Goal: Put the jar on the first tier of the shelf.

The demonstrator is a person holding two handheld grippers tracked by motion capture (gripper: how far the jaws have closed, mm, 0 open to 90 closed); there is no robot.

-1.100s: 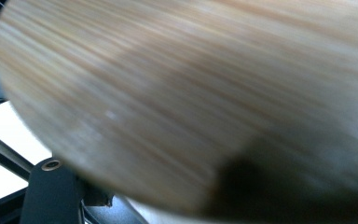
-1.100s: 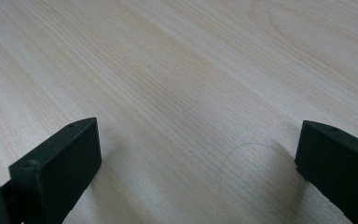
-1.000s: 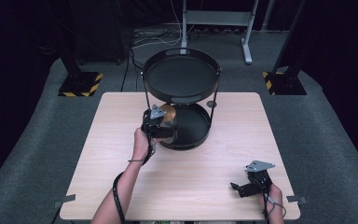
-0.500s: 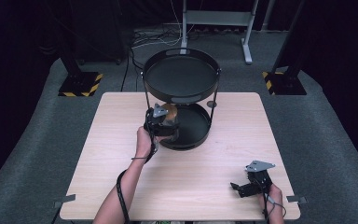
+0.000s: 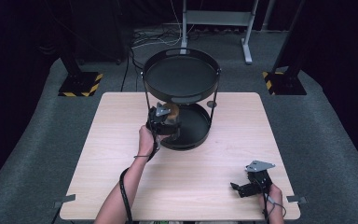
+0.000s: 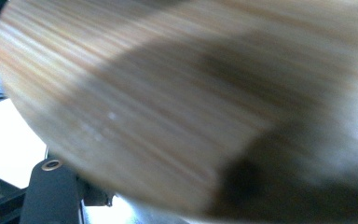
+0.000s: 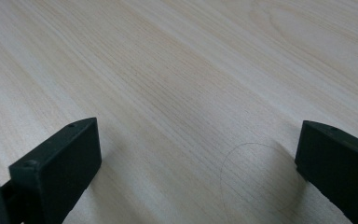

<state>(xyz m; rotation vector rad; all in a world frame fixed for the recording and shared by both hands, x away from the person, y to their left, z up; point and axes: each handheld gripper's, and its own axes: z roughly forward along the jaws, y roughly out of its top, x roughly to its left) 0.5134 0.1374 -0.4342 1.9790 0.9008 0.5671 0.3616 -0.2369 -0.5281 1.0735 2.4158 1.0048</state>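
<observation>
Clamped on a wooden bowl [image 6: 177,107], as far as can be judged: in the left gripper view, striped wood grain pressed very close to the camera, blurred, with one black jaw at the bottom left just under the bowl's edge. In the high view, left gripper [image 5: 162,120] held at the left rim of the lower tray [image 5: 196,135] of a black two-tier stand [image 5: 181,74], with the brown bowl [image 5: 171,111] just above and beside it, over that lower tray. Whether the bowl touches the tray cannot be told. Left hand [image 5: 146,140] behind the gripper, forearm coming up from the bottom edge, black cable trailing along it.

Wide apart and holding nothing: the two black jaws of the right gripper [image 7: 196,154] in its own view, pale wood table [image 7: 177,70] between them, a thin curved hair-like line on the surface near the right jaw. In the high view, right gripper [image 5: 251,184] low over the table [image 5: 112,154] near its front right corner, well apart from the stand, grey three-cornered plate on top, right hand [image 5: 271,196] behind it.

Around the table, grey carpet floor [image 5: 37,130] and dark background.
</observation>
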